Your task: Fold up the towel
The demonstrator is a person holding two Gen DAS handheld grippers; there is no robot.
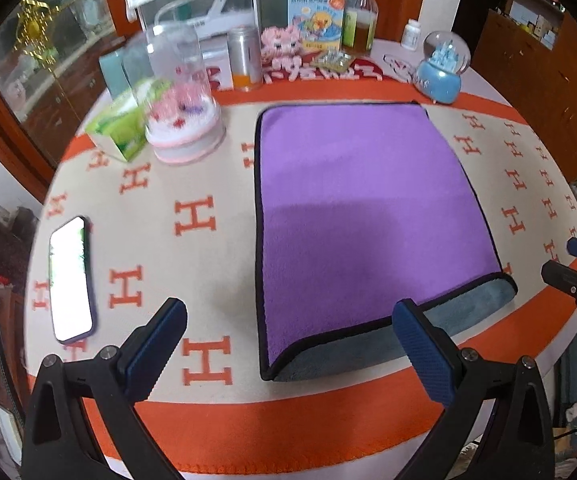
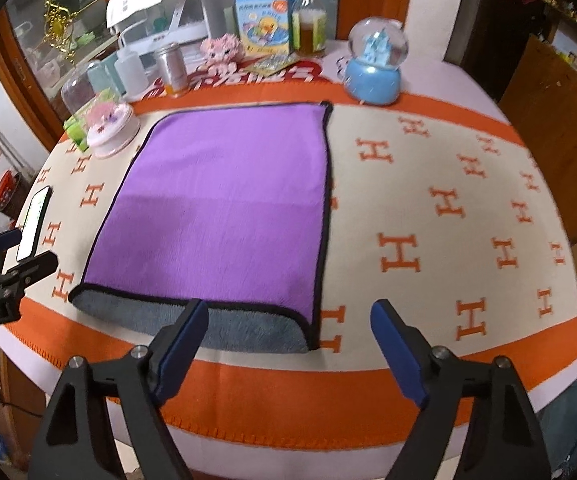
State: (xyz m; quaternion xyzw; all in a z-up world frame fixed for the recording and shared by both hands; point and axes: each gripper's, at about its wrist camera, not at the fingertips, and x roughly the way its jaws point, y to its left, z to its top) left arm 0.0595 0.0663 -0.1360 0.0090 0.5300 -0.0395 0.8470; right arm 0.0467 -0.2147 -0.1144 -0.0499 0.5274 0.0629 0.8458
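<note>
Both tools hang above the near rim of the table with nothing in them. The left gripper (image 1: pixel 288 344) stands spread wide, its right finger over the towel's near edge. The right gripper (image 2: pixel 288 344) is spread as wide, its left finger over the same edge near the near right corner.

One fold looks already made, and the towel (image 1: pixel 368 208) seems to await a second. That would call for each gripper to drop onto a near corner, pinch both layers and carry them toward 12 o'clock.

The towel lies flat on the cloth (image 2: pixel 428 208), purple side up and black-piped. A grey strip of its underlayer pokes out along the near edge, so the layers sit uneven. A phone (image 1: pixel 70 280) lies well apart at 9 o'clock, and a snow globe (image 2: pixel 374 66) stands beyond the far right corner.
</note>
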